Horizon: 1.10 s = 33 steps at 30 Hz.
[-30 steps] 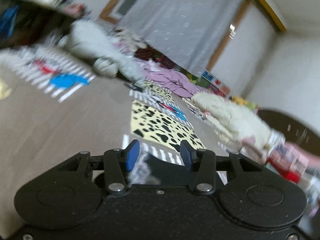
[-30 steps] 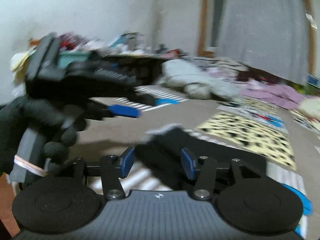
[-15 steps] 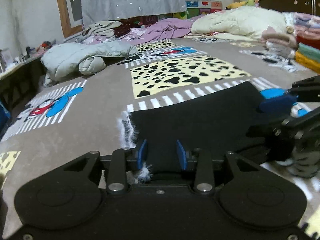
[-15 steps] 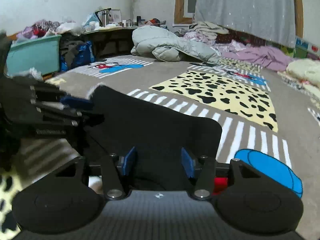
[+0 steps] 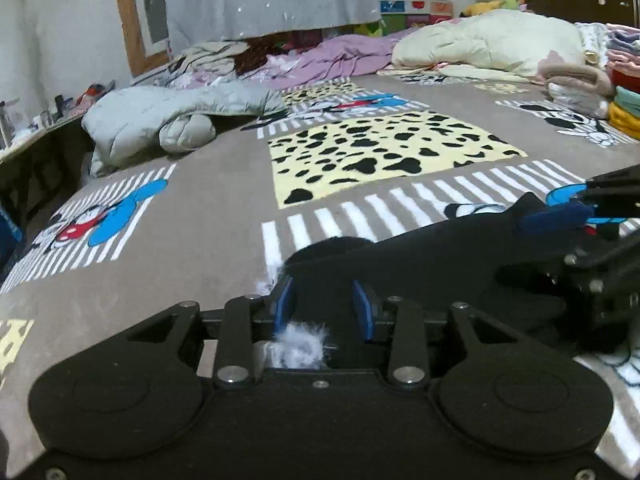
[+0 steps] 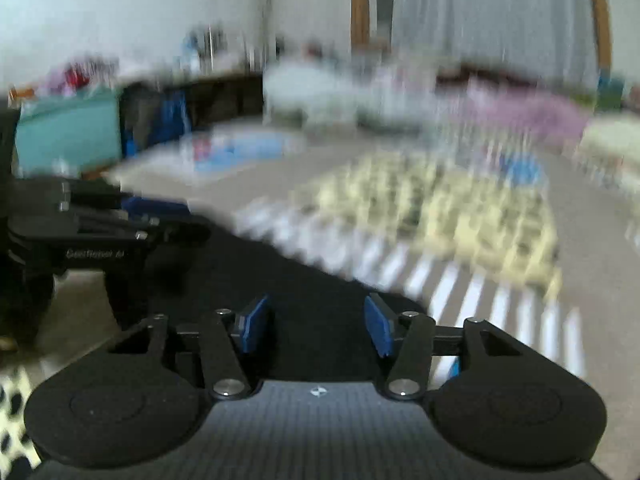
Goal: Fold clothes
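A black garment (image 5: 440, 256) with a white fluffy lining (image 5: 300, 344) lies stretched across the patterned blanket (image 5: 200, 216). My left gripper (image 5: 323, 306) is shut on the garment's near left edge, with cloth bunched between the blue pads. My right gripper (image 5: 564, 206) shows at the right of that view, holding the other end. In the blurred right wrist view the black garment (image 6: 280, 272) fills the gap of the right gripper (image 6: 318, 326), whose jaws are opening slightly with the cloth still between the pads. The left gripper (image 6: 160, 206) is seen at the left there.
A grey puffy jacket (image 5: 160, 116) lies at the bed's far left. A cream quilt (image 5: 492, 40) and purple clothes (image 5: 340, 56) lie at the back. Stacked folded clothes (image 5: 624, 80) stand at the right. A teal bin (image 6: 68, 136) sits beside the bed.
Both grippers have come lower and carried the black garment down onto the blanket. The left view has rolled from tilted to level. The right pads stand slightly wider apart.
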Each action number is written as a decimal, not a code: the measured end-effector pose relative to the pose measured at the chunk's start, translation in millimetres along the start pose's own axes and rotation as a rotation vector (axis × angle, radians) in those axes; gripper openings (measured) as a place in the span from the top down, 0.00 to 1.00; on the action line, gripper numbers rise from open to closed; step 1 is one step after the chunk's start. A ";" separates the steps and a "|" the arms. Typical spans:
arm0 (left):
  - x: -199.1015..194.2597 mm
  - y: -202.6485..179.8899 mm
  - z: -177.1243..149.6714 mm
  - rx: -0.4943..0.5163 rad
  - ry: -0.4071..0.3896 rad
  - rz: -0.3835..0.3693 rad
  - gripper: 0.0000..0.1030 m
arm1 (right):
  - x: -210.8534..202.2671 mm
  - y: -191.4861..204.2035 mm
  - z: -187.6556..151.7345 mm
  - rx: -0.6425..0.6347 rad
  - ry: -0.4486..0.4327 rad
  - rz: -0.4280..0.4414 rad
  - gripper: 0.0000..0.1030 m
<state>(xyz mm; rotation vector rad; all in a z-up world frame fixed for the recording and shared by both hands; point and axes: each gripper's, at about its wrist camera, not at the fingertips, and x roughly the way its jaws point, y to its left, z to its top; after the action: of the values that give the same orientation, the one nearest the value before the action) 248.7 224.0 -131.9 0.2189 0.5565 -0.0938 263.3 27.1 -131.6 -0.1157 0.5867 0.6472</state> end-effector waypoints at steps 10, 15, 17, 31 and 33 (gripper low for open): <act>-29.1 39.3 -9.0 -0.252 -0.077 -0.039 0.66 | -24.9 10.5 -1.1 -0.045 -0.062 -0.051 0.47; -51.0 118.3 -39.8 -0.780 -0.099 -0.090 0.50 | -67.8 -13.3 -12.7 0.193 -0.130 -0.069 0.36; -52.1 129.8 -51.3 -0.894 -0.082 -0.148 0.47 | -77.0 -33.1 -20.8 0.382 -0.137 -0.030 0.34; -12.9 86.4 -34.5 -0.857 0.106 -0.284 0.40 | -41.0 -42.6 -57.3 0.775 -0.139 0.082 0.33; -9.2 86.0 -35.2 -0.870 0.117 -0.302 0.41 | -38.4 -40.4 -55.5 0.767 -0.131 0.091 0.41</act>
<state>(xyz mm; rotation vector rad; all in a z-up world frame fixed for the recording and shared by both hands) 235.5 316.1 -140.6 -0.7121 0.6965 -0.1237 236.3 -41.2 -159.8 0.6687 0.6805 0.4765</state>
